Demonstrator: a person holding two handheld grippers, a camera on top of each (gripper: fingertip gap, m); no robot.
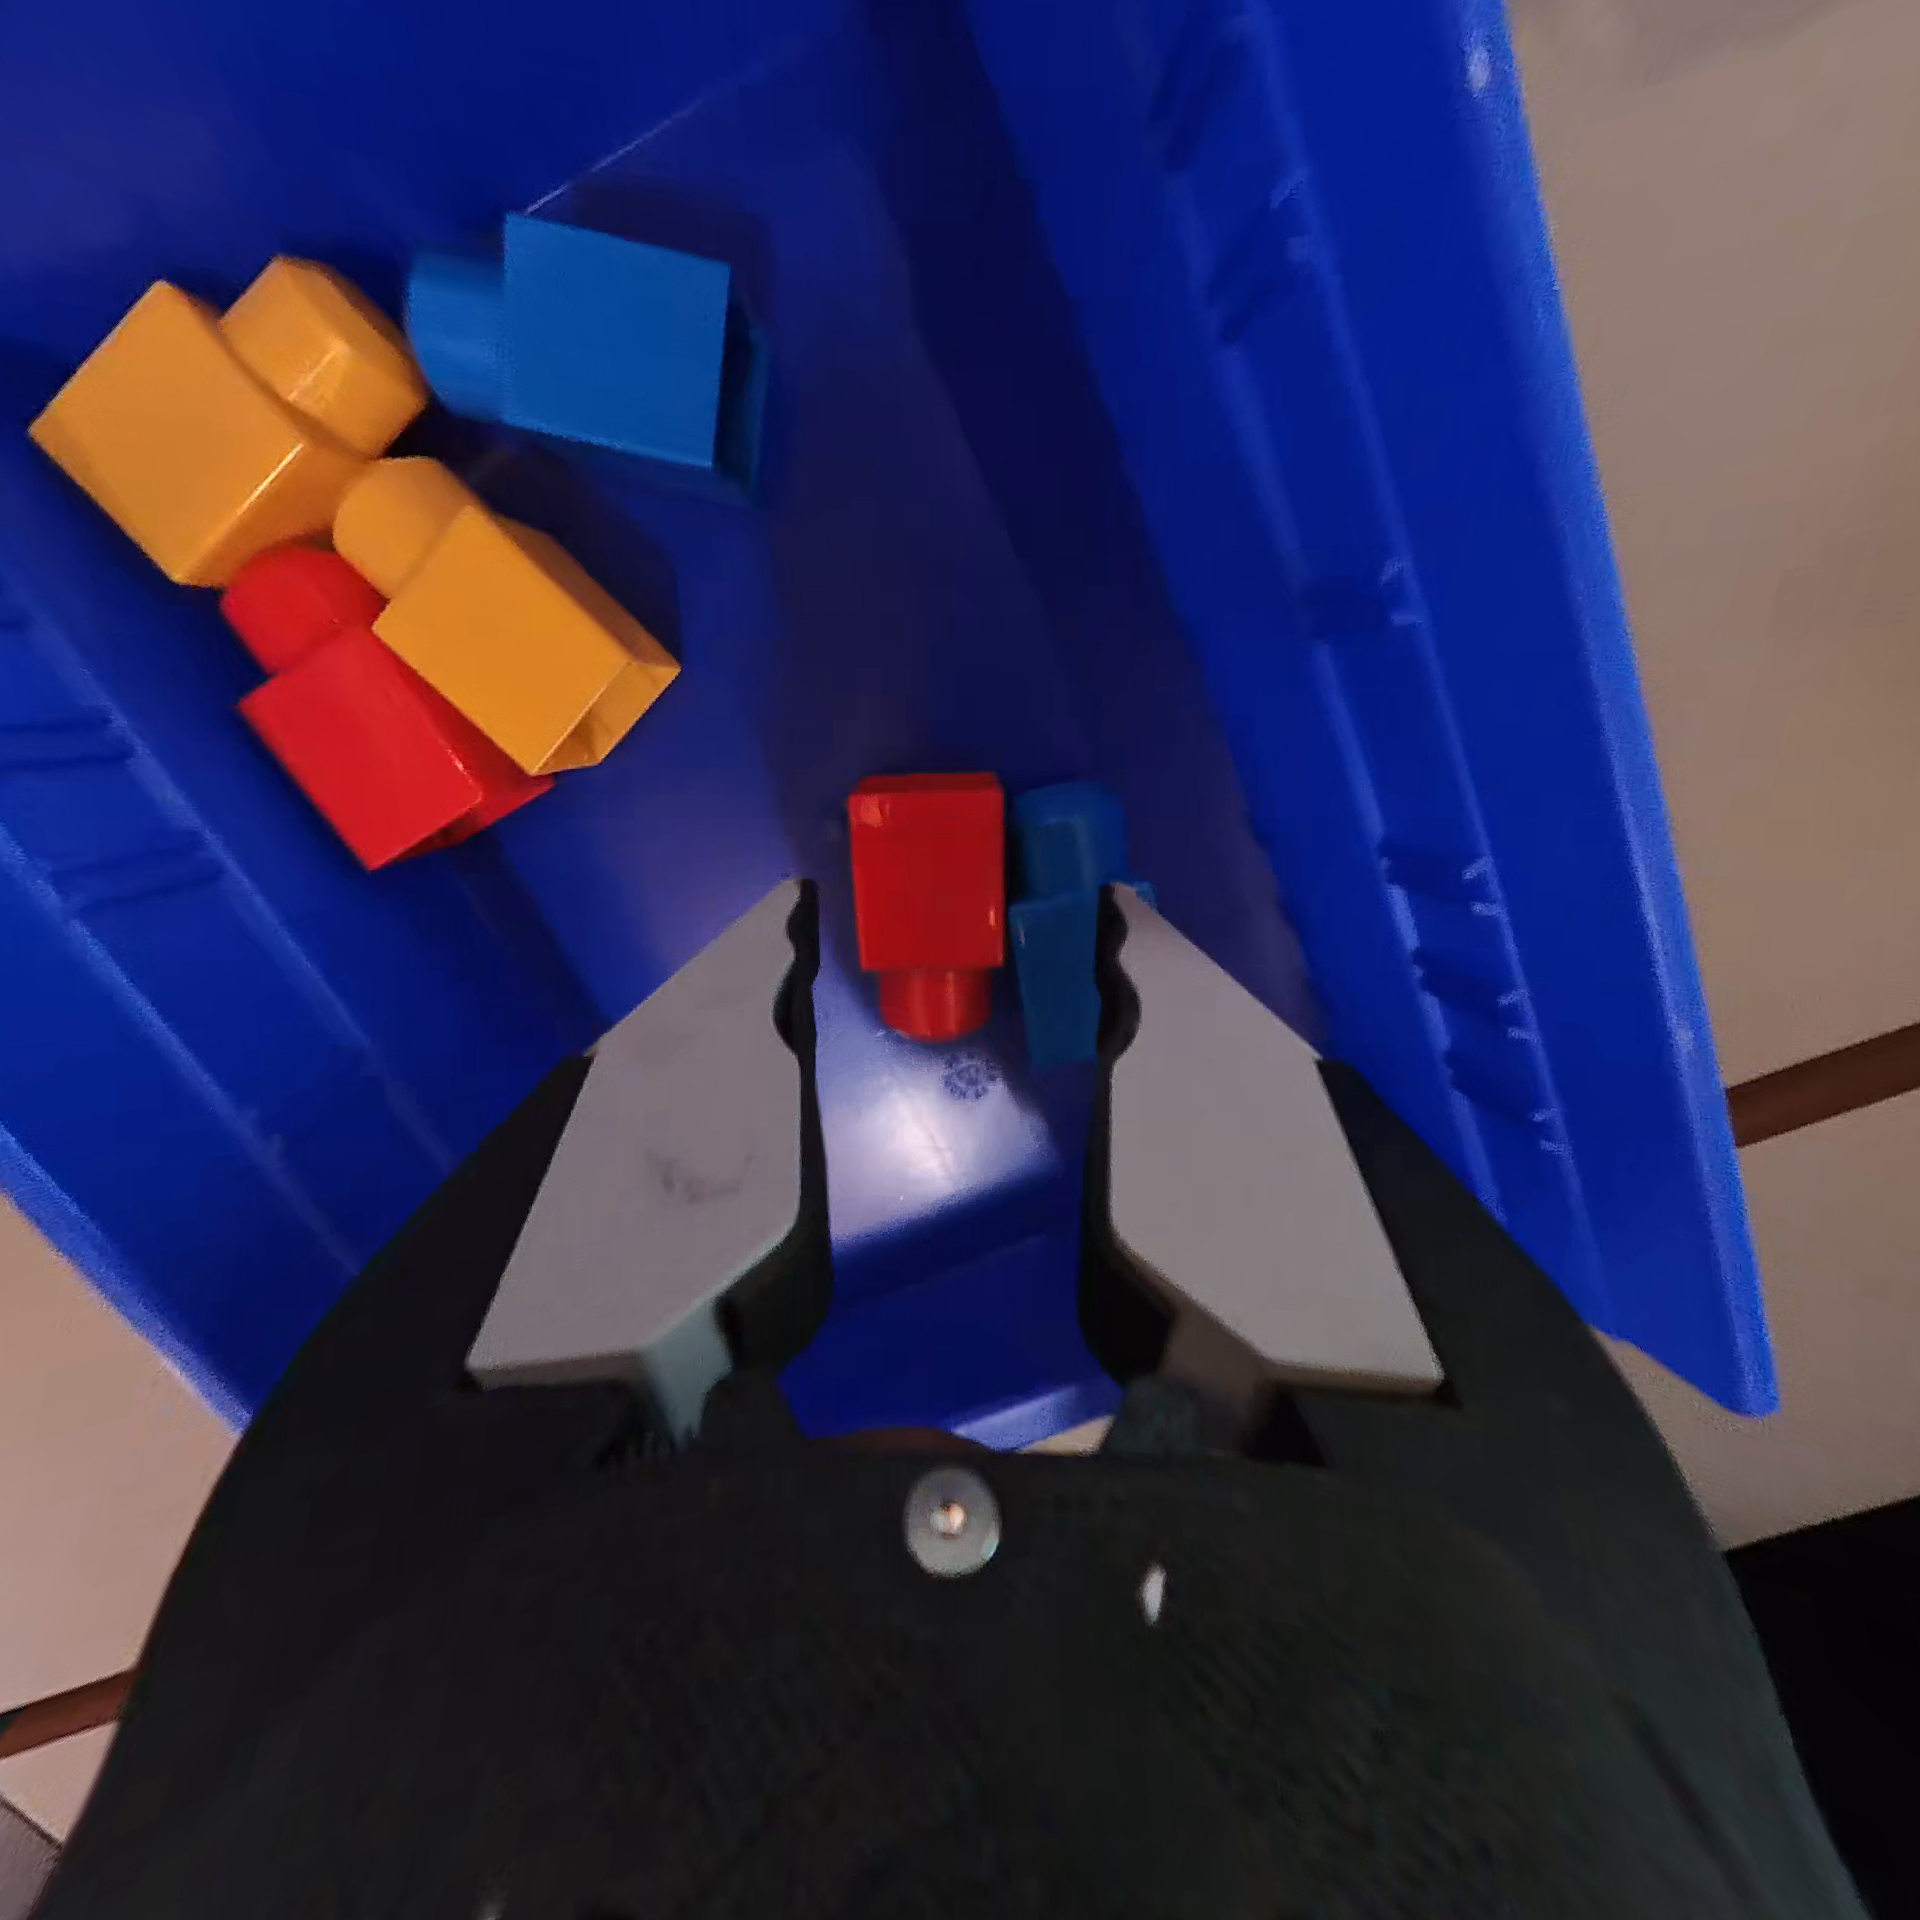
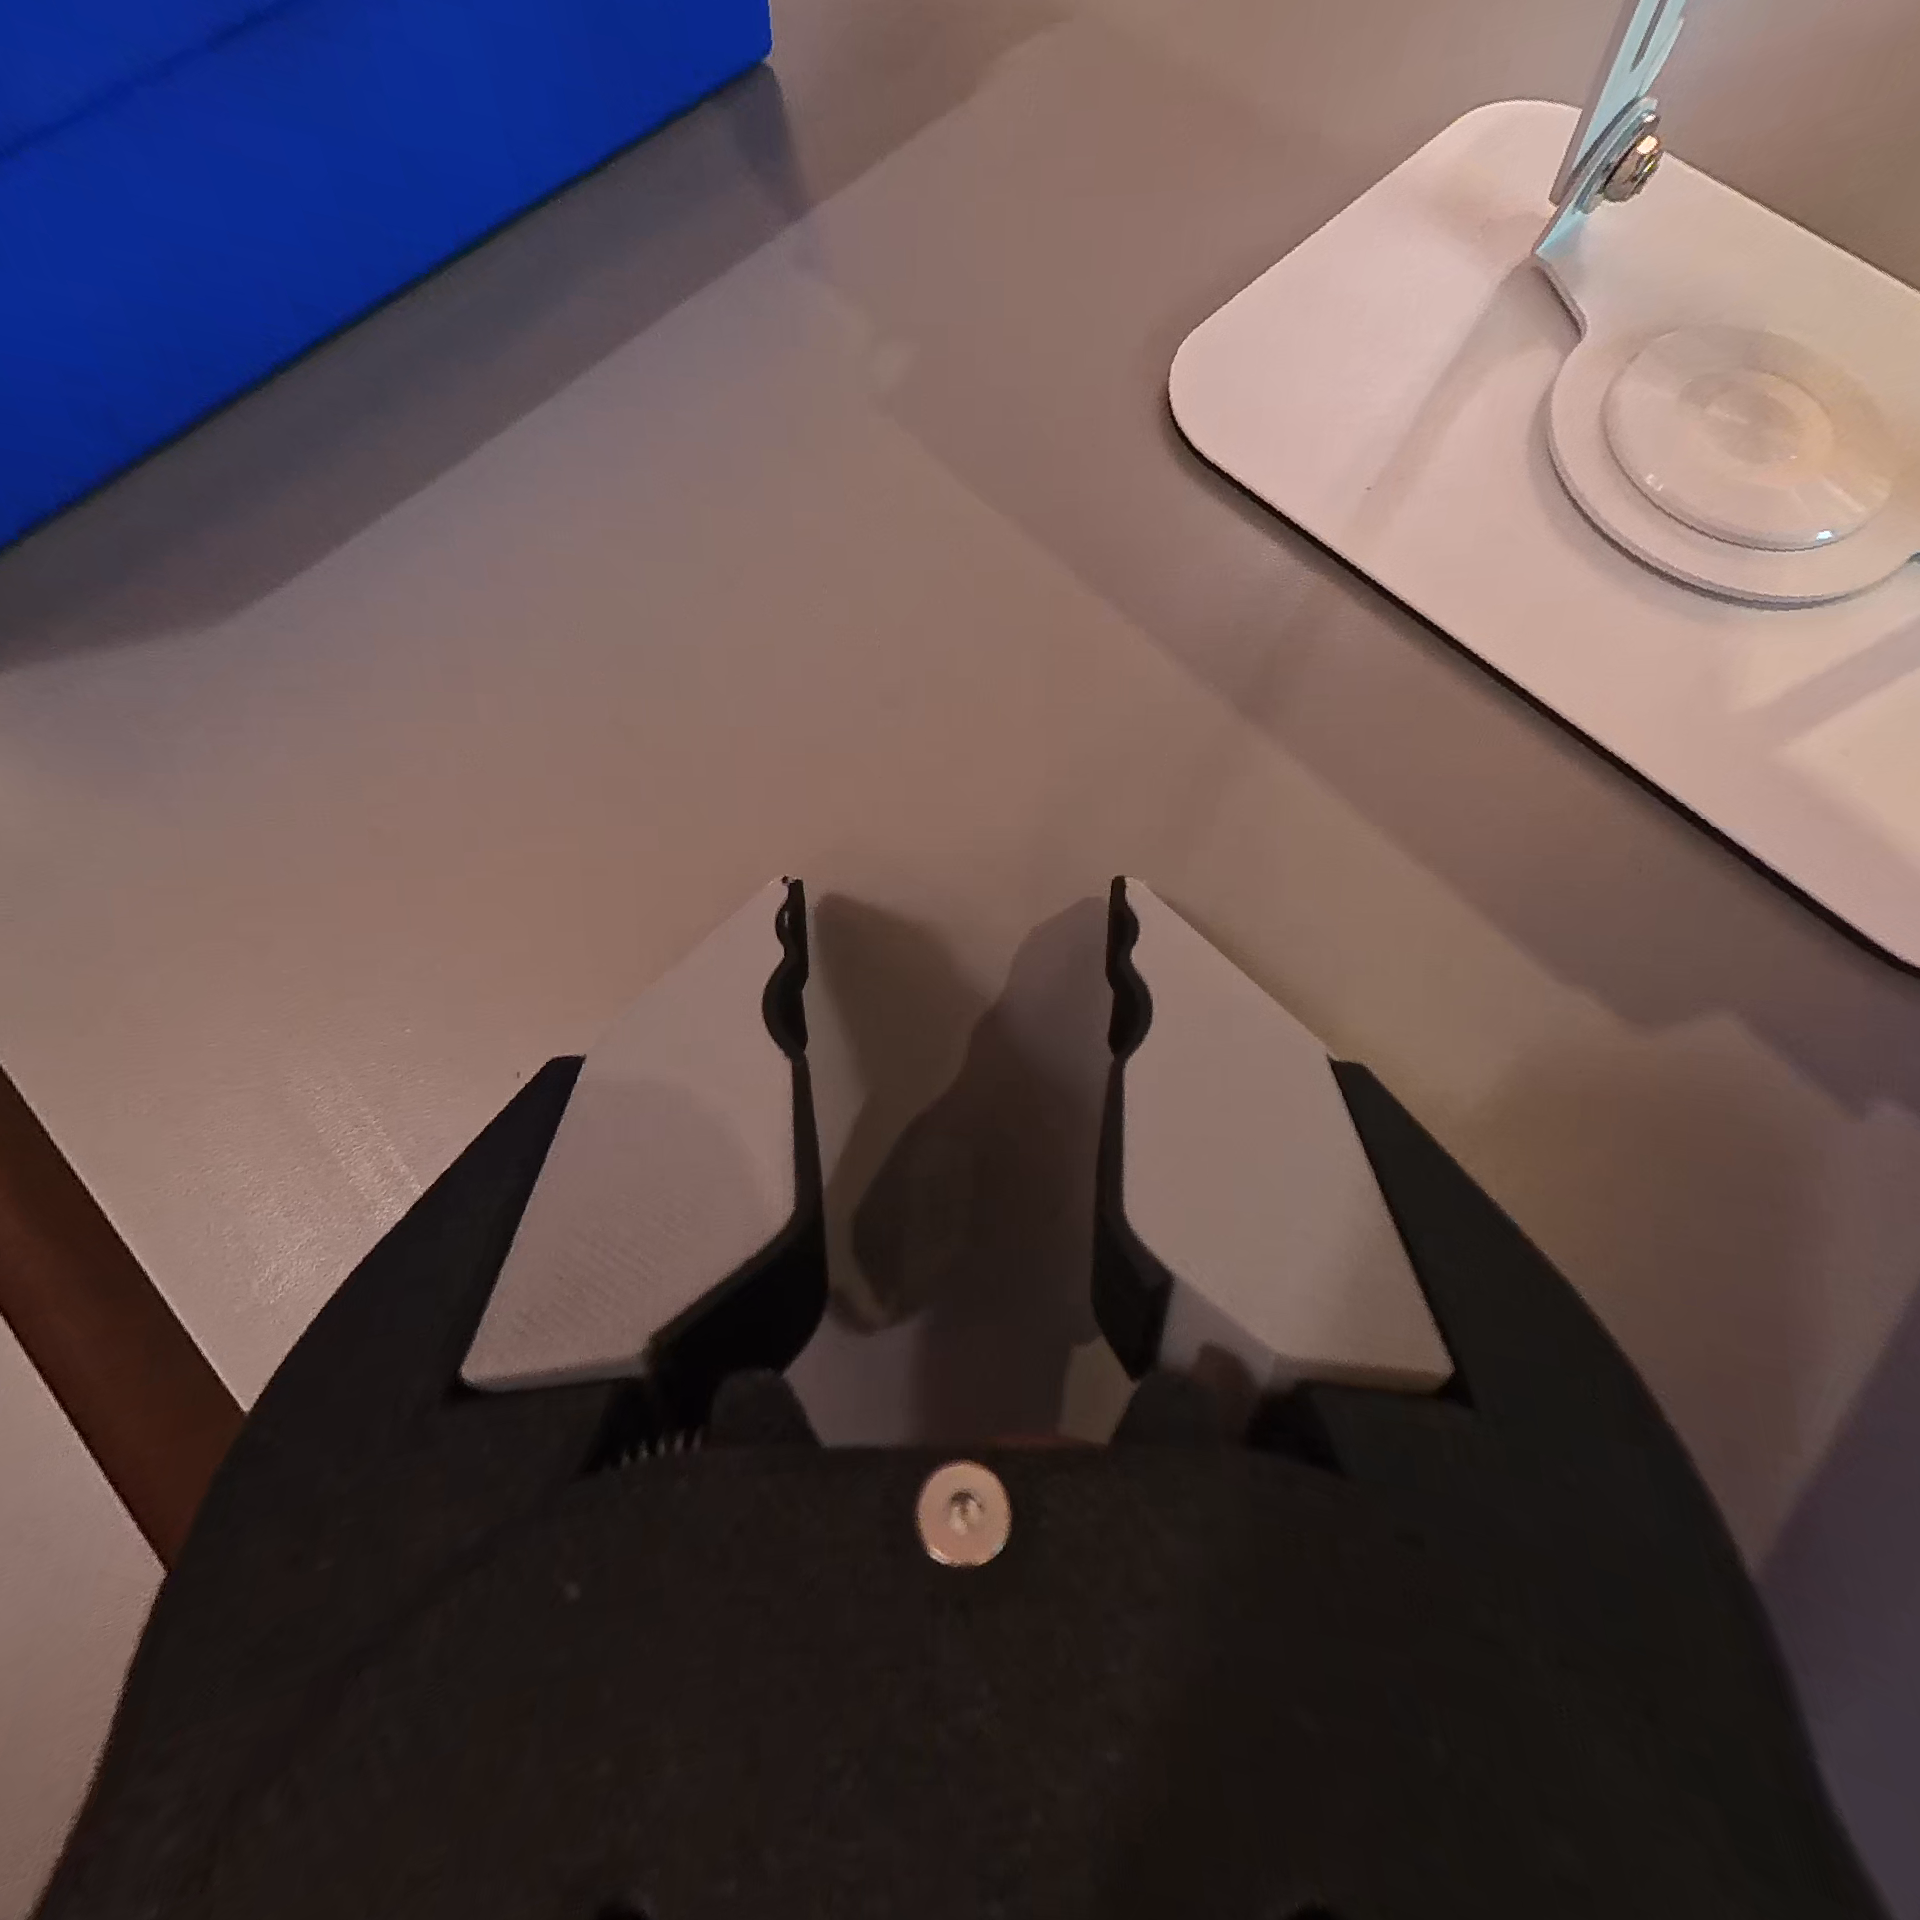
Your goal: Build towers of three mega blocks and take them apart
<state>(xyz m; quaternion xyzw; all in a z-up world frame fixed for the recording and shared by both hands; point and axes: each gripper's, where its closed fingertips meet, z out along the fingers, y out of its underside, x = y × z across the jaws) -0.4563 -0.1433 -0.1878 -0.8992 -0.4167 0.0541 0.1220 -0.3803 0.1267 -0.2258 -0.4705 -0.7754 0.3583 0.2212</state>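
Left gripper [image 1: 956,894] hangs over the blue bin [image 1: 1299,520], jaws spread wide and gripping nothing, a red block [image 1: 925,873] and a blue block [image 1: 1055,935] lying side by side on the bin floor between its tips. Farther in, two yellow blocks [image 1: 208,416], another red and another blue sit clustered. Right gripper [image 2: 956,894] hovers wide open and empty above the counter [image 2: 623,675], near a white stand base [image 2: 1455,364].

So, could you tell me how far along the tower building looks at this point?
Done: nothing; no tower stands, and all six blocks lie loose in the blue bin. In hand: the left tongs are open around the red block and the small blue block, gripping neither. The right tongs hang open and empty over the table. Left: all picking, stacking and dismantling.
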